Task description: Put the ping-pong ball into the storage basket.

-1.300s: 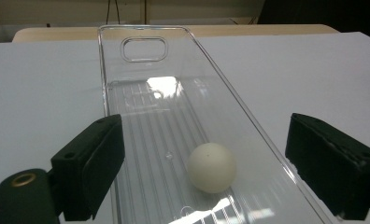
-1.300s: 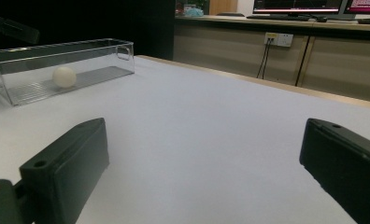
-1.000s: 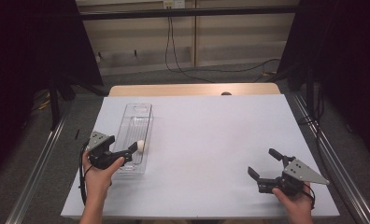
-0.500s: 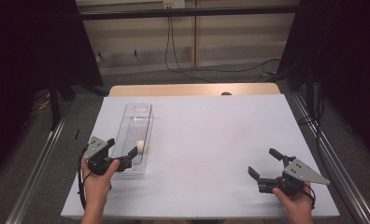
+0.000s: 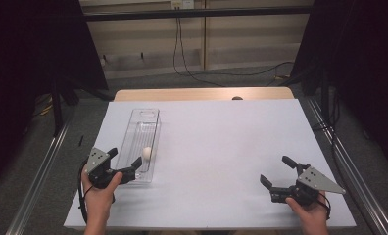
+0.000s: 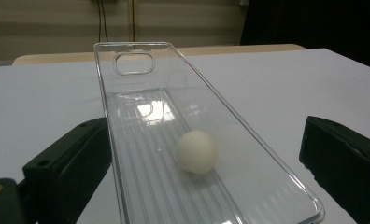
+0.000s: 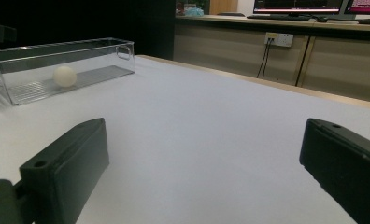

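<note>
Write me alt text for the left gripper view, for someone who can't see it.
A white ball lies inside a long clear plastic tray on a white table, seen lengthwise from the tray's near end. The left gripper is open, its black jaws standing one on each side of that near end, and the tray's far end wall has a cut-out handle.

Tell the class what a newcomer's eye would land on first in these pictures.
The eye goes first to the small white ball lying inside the long clear tray at the left of the white table. Next come the left tongs, open at the tray's near end, and the right tongs, open over bare table at the near right.
</note>
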A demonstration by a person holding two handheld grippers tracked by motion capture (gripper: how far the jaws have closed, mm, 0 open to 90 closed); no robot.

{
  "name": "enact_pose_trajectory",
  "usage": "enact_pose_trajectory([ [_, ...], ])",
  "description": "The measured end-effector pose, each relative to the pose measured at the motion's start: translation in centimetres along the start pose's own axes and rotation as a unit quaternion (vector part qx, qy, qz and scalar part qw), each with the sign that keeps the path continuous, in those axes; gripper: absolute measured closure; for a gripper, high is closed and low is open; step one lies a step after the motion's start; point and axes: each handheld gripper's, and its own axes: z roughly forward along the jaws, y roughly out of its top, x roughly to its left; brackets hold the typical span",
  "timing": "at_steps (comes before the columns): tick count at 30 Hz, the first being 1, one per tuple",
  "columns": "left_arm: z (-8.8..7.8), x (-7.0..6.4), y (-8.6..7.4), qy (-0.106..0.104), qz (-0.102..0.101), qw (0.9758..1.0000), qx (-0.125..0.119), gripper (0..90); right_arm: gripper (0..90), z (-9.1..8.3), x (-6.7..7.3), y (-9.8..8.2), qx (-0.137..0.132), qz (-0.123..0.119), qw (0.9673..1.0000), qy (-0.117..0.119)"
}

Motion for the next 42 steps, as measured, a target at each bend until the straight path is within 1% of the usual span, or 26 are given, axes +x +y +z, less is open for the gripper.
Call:
enact_pose_trajectory([
  [3,-0.1,0.1,-0.1,-0.008,-0.002,1.0000,-0.005,2.6,0.8,0.0,0.1,0.0,0.000,-0.001,1.0000,0.003],
  [4,-0.2,0.1,0.0,0.000,-0.001,1.0000,-0.004,2.6,0.8,0.0,0.1,0.0,0.000,-0.002,1.0000,0.004],
  [6,-0.2,0.1,0.0,-0.003,0.000,1.0000,-0.007,2.6,0.8,0.0,0.0,0.0,0.000,-0.003,1.0000,0.004],
  [10,-0.3,0.0,-0.2,0.000,0.001,1.0000,-0.007,2.6,0.8,0.0,0.0,0.0,0.001,-0.002,1.0000,0.002],
  [11,-0.4,0.1,-0.2,-0.001,0.006,1.0000,-0.004,2.6,0.8,0.0,0.0,0.0,0.001,-0.003,1.0000,0.003],
  [12,-0.4,0.0,-0.3,-0.001,0.003,1.0000,-0.008,2.6,0.8,0.0,0.0,0.0,0.000,-0.003,1.0000,0.003],
  [15,-0.4,-0.1,-0.5,0.001,0.004,0.9999,-0.011,2.7,0.8,0.0,0.0,0.0,0.000,-0.003,1.0000,0.002],
  [16,-0.5,0.0,-0.5,0.000,0.008,0.9999,-0.007,2.7,0.8,0.0,0.0,0.0,0.000,-0.003,1.0000,0.003],
  [18,-0.5,0.0,-0.6,0.002,0.005,0.9999,-0.011,2.7,0.8,0.0,0.0,0.0,0.000,-0.003,1.0000,0.003],
  [19,-0.5,0.0,-0.6,-0.002,0.003,0.9999,-0.014,2.7,0.8,0.0,0.0,0.0,-0.001,-0.005,1.0000,0.003],
  [20,-0.6,0.0,-0.7,0.001,0.010,0.9999,-0.011,2.6,0.8,0.0,0.1,0.0,-0.001,-0.005,1.0000,0.004],
  [23,-0.7,0.0,-0.7,0.002,0.015,0.9998,-0.011,2.6,0.8,0.0,0.0,0.0,-0.002,-0.006,1.0000,0.007],
  [24,-0.7,0.1,-0.7,0.000,0.015,0.9998,-0.013,2.6,0.8,0.0,0.0,0.0,-0.002,-0.005,1.0000,0.006],
  [25,-0.7,0.0,-0.8,0.004,0.008,0.9999,-0.014,2.6,0.8,0.0,0.0,0.0,-0.002,-0.006,1.0000,0.004],
  [27,-0.7,0.1,-0.8,0.003,0.013,0.9998,-0.014,2.6,0.8,0.0,0.0,0.0,-0.003,-0.006,1.0000,0.003],
  [28,-0.8,0.1,-0.8,0.005,0.008,0.9998,-0.018,2.6,0.8,0.0,0.0,0.0,-0.003,-0.006,1.0000,0.003],
  [29,-0.9,0.2,-0.8,0.005,0.015,0.9998,-0.015,2.6,0.8,0.0,0.0,0.0,-0.002,-0.006,1.0000,0.004],
  [31,-1.0,0.2,-0.9,0.005,0.014,0.9998,-0.015,2.6,0.8,0.0,0.1,0.0,-0.002,-0.004,1.0000,0.004],
  [33,-1.2,0.2,-1.0,0.006,0.013,0.9998,-0.017,2.6,0.8,0.0,0.1,0.0,-0.002,-0.005,1.0000,0.004],
  [34,-1.2,0.2,-1.1,0.006,0.008,0.9997,-0.023,2.6,0.8,0.0,0.1,0.1,-0.001,-0.004,1.0000,0.007],
  [35,-1.3,0.3,-1.2,0.010,0.015,0.9997,-0.017,2.6,0.8,0.0,0.1,0.1,-0.002,-0.004,1.0000,0.007],
  [37,-1.4,0.5,-1.3,0.010,0.016,0.9997,-0.016,2.6,0.8,0.0,0.1,0.1,-0.002,-0.004,1.0000,0.004],
  [38,-1.5,0.5,-1.3,0.010,0.015,0.9997,-0.019,2.6,0.8,-0.1,0.1,0.1,-0.001,-0.003,1.0000,0.006],
  [39,-1.5,0.5,-1.3,0.009,0.009,0.9997,-0.023,2.6,0.8,-0.1,0.1,0.1,-0.002,-0.004,1.0000,0.005],
  [40,-1.5,0.6,-1.3,0.008,0.012,0.9996,-0.022,2.6,0.8,0.0,0.1,0.1,-0.003,-0.005,1.0000,0.005],
  [42,-1.5,0.6,-1.3,0.007,0.010,0.9996,-0.024,2.6,0.8,0.1,0.2,0.1,0.000,-0.004,1.0000,0.007],
])
